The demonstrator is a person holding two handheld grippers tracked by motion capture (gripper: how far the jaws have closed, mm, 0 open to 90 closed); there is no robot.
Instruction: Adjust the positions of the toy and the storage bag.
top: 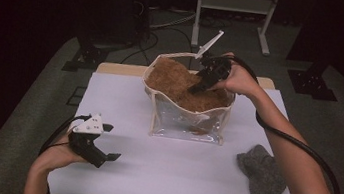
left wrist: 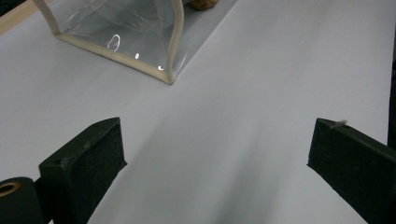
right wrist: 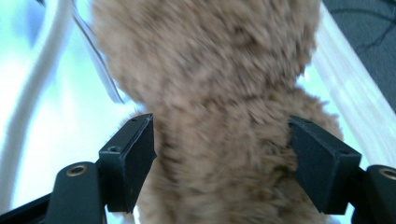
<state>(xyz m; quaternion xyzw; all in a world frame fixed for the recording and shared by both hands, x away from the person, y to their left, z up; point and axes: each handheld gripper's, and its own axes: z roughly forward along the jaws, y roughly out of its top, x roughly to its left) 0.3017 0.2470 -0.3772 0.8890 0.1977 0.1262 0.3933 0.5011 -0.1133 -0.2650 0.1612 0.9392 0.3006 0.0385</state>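
Brown, shaggy plush fabric (top: pixel 181 85) fills a clear, cream-edged soft bag (top: pixel 187 121) at the table's far centre. The right gripper (top: pixel 201 84) reaches into the bag mouth, jaws wide, fur between them and brushing both pads; no grip is evident. The left gripper (top: pixel 111 143) hovers near-left, open and empty, over bare white table (top: pixel 170 172). A grey felted cloth (top: pixel 261 172) lies near-right.

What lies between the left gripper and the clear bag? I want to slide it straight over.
Bare white table between left gripper and clear bag, seen in the high view and the left gripper view.
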